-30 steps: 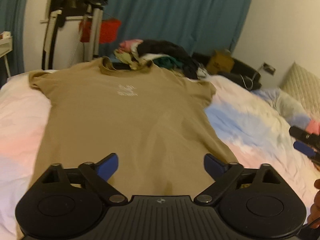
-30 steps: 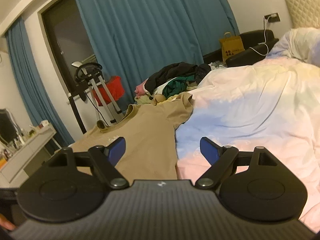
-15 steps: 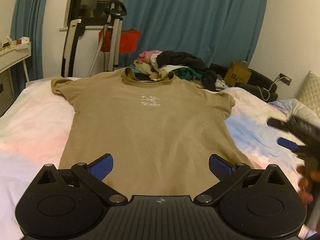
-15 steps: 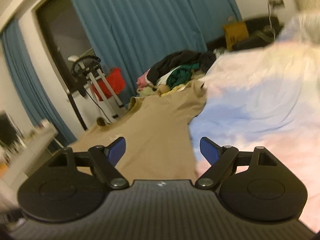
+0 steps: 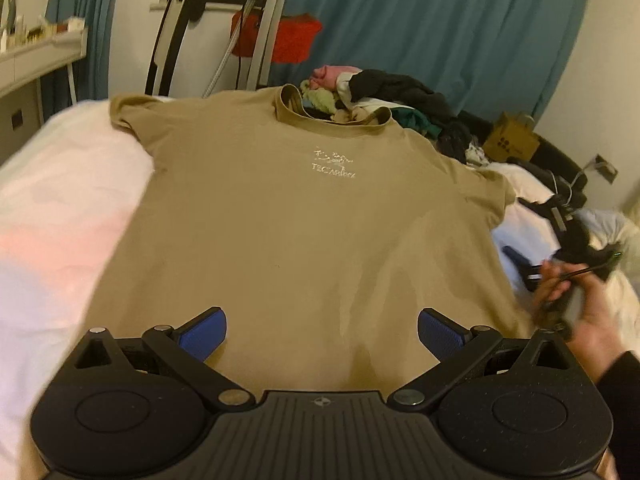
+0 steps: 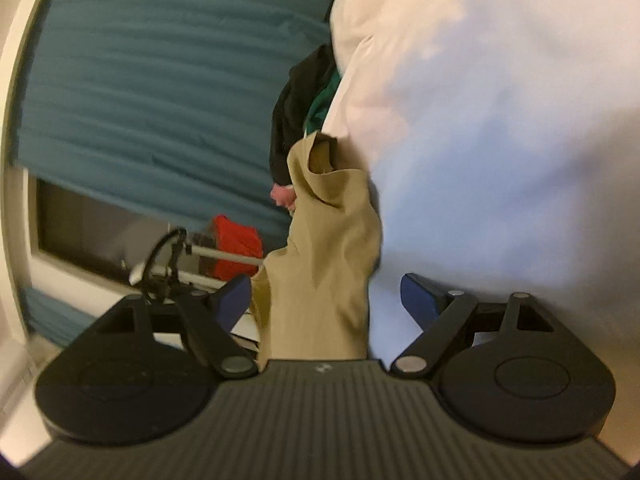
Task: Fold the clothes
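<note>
1. A tan T-shirt [image 5: 304, 224] lies flat and face up on the bed [image 5: 60, 208], collar at the far end, with a small white logo [image 5: 334, 164] on the chest
2. The left tongs [image 5: 322, 334] hang above the shirt's near hem, blue pads wide apart, gripping nothing
3. The right tongs [image 6: 326, 300] are rolled sideways by the shirt's right edge, spread wide and empty; the person's hand [image 5: 576, 300] holds them, blurred
4. A heap of clothes [image 5: 380, 96] sits just past the collar, before a teal curtain [image 5: 440, 20]
5. A brown paper bag [image 5: 514, 140] stands far right
</note>
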Motion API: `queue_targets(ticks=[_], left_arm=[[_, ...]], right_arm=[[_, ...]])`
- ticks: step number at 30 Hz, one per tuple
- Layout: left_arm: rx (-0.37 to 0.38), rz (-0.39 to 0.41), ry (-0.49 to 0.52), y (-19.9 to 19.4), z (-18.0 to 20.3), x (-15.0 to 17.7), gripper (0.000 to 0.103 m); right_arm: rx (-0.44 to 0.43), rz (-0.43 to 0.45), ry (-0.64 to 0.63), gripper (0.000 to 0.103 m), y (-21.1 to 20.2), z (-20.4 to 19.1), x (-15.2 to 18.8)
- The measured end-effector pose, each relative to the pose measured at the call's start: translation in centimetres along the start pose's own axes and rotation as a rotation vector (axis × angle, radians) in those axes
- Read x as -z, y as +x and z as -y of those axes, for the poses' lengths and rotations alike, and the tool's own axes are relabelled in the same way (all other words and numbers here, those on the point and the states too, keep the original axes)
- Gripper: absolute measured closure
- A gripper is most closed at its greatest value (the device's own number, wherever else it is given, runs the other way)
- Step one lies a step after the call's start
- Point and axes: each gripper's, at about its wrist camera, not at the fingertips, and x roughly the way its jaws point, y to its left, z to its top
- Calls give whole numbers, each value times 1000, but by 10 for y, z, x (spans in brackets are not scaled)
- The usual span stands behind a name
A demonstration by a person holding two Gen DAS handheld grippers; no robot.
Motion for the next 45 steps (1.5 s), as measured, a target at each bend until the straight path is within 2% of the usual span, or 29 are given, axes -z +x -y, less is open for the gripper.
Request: queue_targets(ticks=[5, 10, 12, 13, 14, 15, 16, 17, 21, 23, 26, 30, 33, 38, 42, 45], left_arm=[[26, -18, -34, 39, 10, -17, 0], [96, 2, -55, 60, 15, -37, 0], [97, 3, -55, 64, 13, -39, 0], [97, 3, -56, 66, 12, -40, 0], [92, -2, -72, 67, 8, -41, 0], [87, -8, -88, 69, 3, -42, 0], [89, -17, -112, 69, -3, -43, 0], [93, -23, -130, 70, -9, -45, 0], [4, -16, -101, 69, -30, -54, 0], [-47, 6, -104, 63, -42, -59, 0], [-49, 37, -142, 45, -64, -63, 0], [-73, 52, -160, 32, -87, -65, 0], [-80, 51, -219, 28, -107, -69, 0], [-97, 64, -254, 30, -130, -73, 0], [-134, 56, -266, 39, -142, -69, 0], [-193, 45, -215, 46, -146, -71, 0]], right_arm=[[25, -7, -161, 18, 61, -12, -8], [83, 20, -239, 19, 92, -29, -17], [112, 29, -271, 22, 103, -35, -21], [127, 33, -286, 28, 109, -38, -23], [142, 37, -302, 47, 115, -41, -24], [157, 42, -318, 79, 121, -45, -26], [172, 46, -333, 90, 127, -48, -28], [195, 50, -352, 90, 128, -53, -30], [294, 102, -458, 90, 115, -101, -21], [327, 140, -582, 90, 112, -140, -1], [379, 200, -795, 90, 112, -199, 35], [448, 272, -1077, 90, 127, -251, 97], [465, 252, -1227, 90, 152, -263, 155], [488, 194, -1489, 90, 199, -274, 256], [472, 103, -1600, 90, 230, -268, 315], [474, 47, -1600, 88, 246, -264, 331]])
